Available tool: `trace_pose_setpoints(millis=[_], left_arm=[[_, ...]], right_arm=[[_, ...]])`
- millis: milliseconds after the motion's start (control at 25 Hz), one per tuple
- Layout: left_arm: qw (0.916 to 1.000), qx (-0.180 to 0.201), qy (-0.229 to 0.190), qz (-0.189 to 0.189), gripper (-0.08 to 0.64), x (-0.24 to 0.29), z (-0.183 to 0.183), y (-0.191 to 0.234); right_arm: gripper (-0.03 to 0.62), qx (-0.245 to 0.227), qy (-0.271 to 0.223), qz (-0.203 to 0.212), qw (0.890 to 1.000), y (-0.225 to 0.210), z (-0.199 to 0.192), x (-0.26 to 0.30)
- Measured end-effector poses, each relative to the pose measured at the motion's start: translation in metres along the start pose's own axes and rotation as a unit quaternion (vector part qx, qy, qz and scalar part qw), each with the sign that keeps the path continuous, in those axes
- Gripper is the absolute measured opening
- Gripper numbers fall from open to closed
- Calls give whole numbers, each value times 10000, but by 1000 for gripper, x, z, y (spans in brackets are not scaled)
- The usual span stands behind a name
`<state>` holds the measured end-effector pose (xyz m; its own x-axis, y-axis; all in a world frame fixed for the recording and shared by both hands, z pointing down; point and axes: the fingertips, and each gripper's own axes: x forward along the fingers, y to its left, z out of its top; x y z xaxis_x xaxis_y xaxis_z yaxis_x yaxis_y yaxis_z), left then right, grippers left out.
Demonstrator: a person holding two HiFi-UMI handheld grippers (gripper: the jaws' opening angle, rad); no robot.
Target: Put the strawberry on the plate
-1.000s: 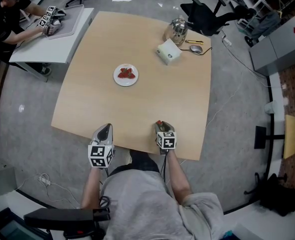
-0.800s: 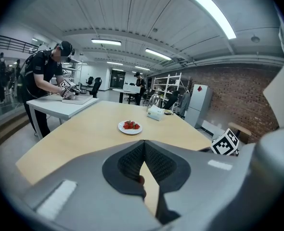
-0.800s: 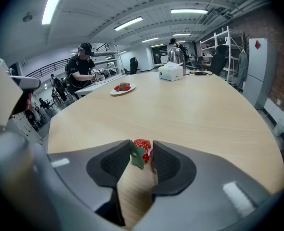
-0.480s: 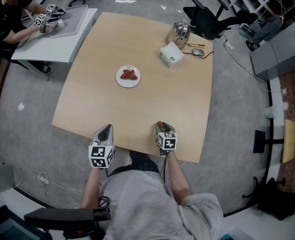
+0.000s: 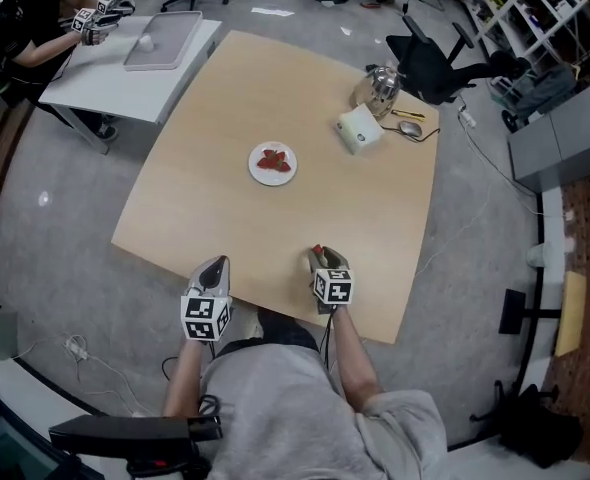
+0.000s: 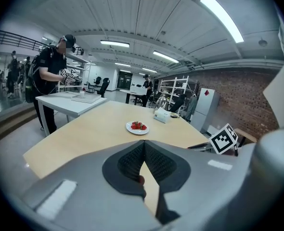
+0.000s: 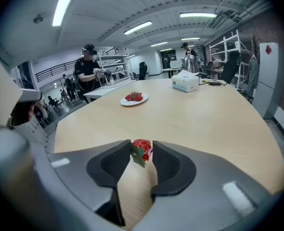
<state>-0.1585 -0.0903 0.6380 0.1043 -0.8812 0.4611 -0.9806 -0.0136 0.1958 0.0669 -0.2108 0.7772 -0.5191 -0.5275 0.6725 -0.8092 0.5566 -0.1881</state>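
A white plate (image 5: 256,173) holding a few strawberries (image 5: 273,161) sits in the middle of the light wooden table (image 5: 235,98). My right gripper (image 5: 318,254) hovers over the table's near edge, shut on a red strawberry (image 7: 142,147) with a green leaf pinched between its pads. In the right gripper view the plate (image 7: 127,103) lies well ahead and slightly left. My left gripper (image 5: 216,263) is at the near edge to the left, shut with nothing in it, its tips touching (image 6: 143,143). From there the plate (image 6: 137,129) is straight ahead.
A white tissue box (image 5: 360,128), a metal kettle (image 5: 378,86) and a mouse (image 5: 411,127) stand at the table's far right corner. An office chair (image 5: 430,63) is behind them. A person (image 5: 30,18) works at a white side table (image 5: 105,83), far left.
The head view has swung, so the table sits lower and further right in it. My right gripper has edged up and forward with the strawberry. The left gripper has stayed put.
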Motion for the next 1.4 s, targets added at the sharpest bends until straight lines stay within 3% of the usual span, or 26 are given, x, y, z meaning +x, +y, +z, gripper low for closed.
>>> trace_pose_setpoints(millis=[560, 1400], left_arm=[[9986, -217, -75, 487, 18, -17, 2, 29], [9932, -489, -65, 1055, 18, -24, 3, 60]], right_arm=[[149, -632, -320, 519, 9961, 43, 70, 34], [148, -1230, -291, 1038, 9865, 80, 124, 90]])
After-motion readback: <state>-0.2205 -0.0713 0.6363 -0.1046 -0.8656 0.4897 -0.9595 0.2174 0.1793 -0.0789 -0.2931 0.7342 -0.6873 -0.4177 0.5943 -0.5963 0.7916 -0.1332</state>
